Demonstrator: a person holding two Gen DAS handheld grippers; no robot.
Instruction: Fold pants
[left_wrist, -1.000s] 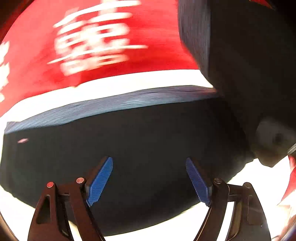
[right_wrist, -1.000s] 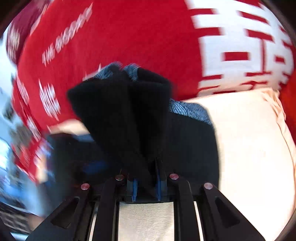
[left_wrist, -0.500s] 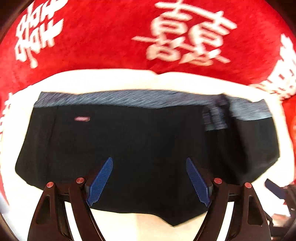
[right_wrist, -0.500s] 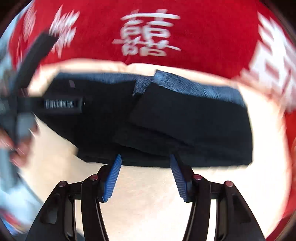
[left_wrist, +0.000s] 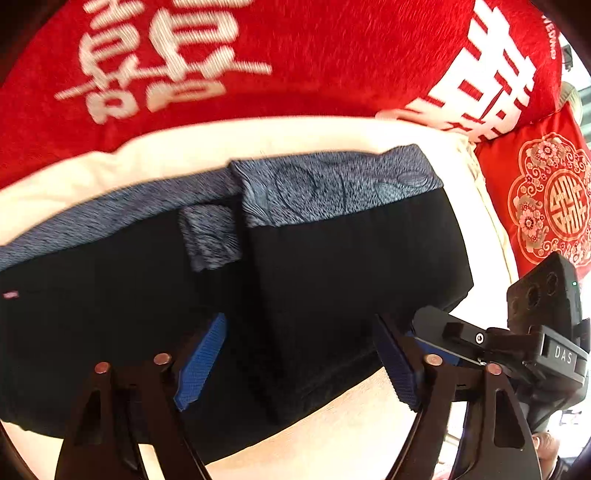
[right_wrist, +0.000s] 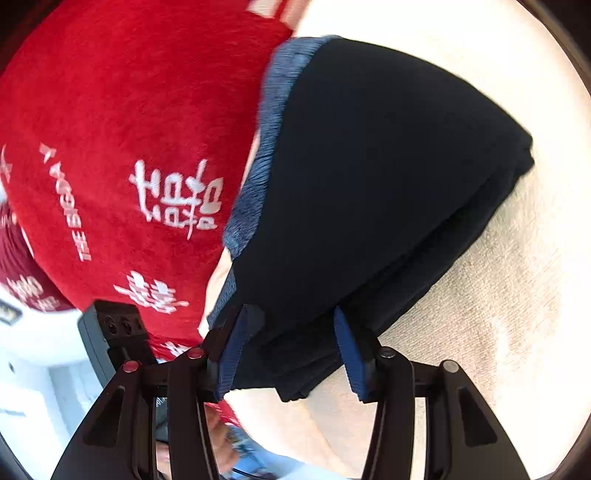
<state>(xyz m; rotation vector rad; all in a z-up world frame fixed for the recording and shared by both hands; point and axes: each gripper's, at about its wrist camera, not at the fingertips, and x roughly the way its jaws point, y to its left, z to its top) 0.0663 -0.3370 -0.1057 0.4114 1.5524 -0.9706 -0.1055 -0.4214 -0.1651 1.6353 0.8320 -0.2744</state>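
Note:
Black pants (left_wrist: 351, 266) with a grey-blue patterned waistband (left_wrist: 332, 188) lie folded on a cream cushion (left_wrist: 258, 140); the right part is laid over the rest. My left gripper (left_wrist: 297, 365) hovers over the pants' near edge, jaws closing, with cloth below them and nothing pinched. In the right wrist view the pants (right_wrist: 369, 166) show as a thick stack. My right gripper (right_wrist: 291, 354) straddles its near corner, jaws closing around the folded layers, and I see no firm pinch. From the left wrist view, the right gripper's body (left_wrist: 517, 350) sits at the pants' right end.
A red plush blanket with white characters (left_wrist: 295, 55) lies behind the cushion. A red embroidered pillow (left_wrist: 546, 206) stands at the right. The left gripper's black body (right_wrist: 114, 332) and a hand (right_wrist: 218, 443) show at the lower left of the right wrist view.
The right gripper let go of the pant leg it was holding up, which now lies folded over. It then rolled and sank to the stack's corner. The left gripper swung right and narrowed.

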